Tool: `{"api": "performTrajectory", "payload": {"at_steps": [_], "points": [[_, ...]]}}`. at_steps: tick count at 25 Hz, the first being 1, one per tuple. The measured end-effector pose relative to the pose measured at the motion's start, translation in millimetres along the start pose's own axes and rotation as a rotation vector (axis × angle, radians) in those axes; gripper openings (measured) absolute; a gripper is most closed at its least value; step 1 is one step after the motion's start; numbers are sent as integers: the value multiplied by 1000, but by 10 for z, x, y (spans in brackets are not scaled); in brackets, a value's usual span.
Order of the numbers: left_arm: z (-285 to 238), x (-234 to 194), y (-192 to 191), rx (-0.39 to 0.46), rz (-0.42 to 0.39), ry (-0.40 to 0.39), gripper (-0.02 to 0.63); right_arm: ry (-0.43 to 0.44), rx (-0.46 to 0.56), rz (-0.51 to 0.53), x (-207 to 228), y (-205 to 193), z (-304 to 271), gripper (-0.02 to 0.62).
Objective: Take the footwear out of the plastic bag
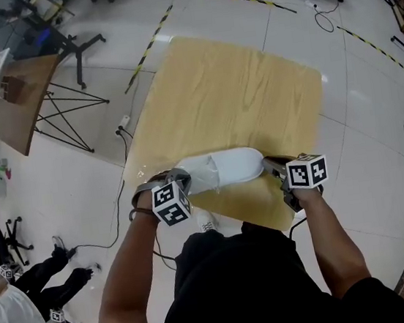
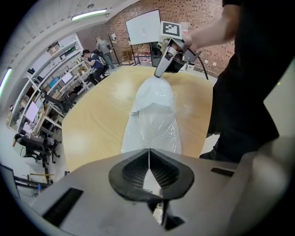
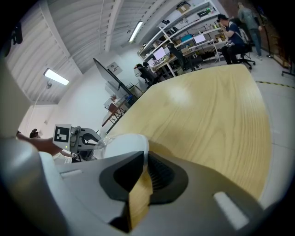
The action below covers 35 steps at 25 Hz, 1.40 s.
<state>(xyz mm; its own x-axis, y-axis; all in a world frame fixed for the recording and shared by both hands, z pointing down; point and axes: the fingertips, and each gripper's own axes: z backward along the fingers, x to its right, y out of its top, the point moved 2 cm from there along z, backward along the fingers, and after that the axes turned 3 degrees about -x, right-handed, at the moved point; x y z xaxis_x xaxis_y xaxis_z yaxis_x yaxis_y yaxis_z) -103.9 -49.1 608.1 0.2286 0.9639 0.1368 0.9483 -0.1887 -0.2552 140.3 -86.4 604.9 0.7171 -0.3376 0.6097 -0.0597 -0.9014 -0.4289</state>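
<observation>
A white shoe (image 1: 225,167) lies on its side inside a clear plastic bag (image 1: 199,181), near the front edge of the light wooden table (image 1: 236,86). My left gripper (image 1: 182,180) is at the shoe's left end, and its jaws are shut on the bag's loose plastic (image 2: 152,133). My right gripper (image 1: 267,165) is at the other end, shut on the tip of the shoe (image 2: 154,99). In the left gripper view the bag stretches from my left gripper (image 2: 149,159) out to the right gripper (image 2: 159,73). In the right gripper view the shoe (image 3: 122,145) sits just past my right gripper (image 3: 145,156).
The table's front edge (image 1: 262,223) runs right under both grippers, with the person's body behind it. A folding wooden table (image 1: 24,99) and an office chair (image 1: 79,44) stand to the left. A cable (image 1: 118,197) trails on the floor, and people sit at lower left (image 1: 14,307).
</observation>
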Motion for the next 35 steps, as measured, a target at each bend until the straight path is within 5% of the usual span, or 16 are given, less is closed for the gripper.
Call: {"api": "performTrajectory", "payload": {"at_steps": [35], "points": [[79,-82,-346,-48,-10,33,14,-42,-15,38,49,27,-3,32]]}}
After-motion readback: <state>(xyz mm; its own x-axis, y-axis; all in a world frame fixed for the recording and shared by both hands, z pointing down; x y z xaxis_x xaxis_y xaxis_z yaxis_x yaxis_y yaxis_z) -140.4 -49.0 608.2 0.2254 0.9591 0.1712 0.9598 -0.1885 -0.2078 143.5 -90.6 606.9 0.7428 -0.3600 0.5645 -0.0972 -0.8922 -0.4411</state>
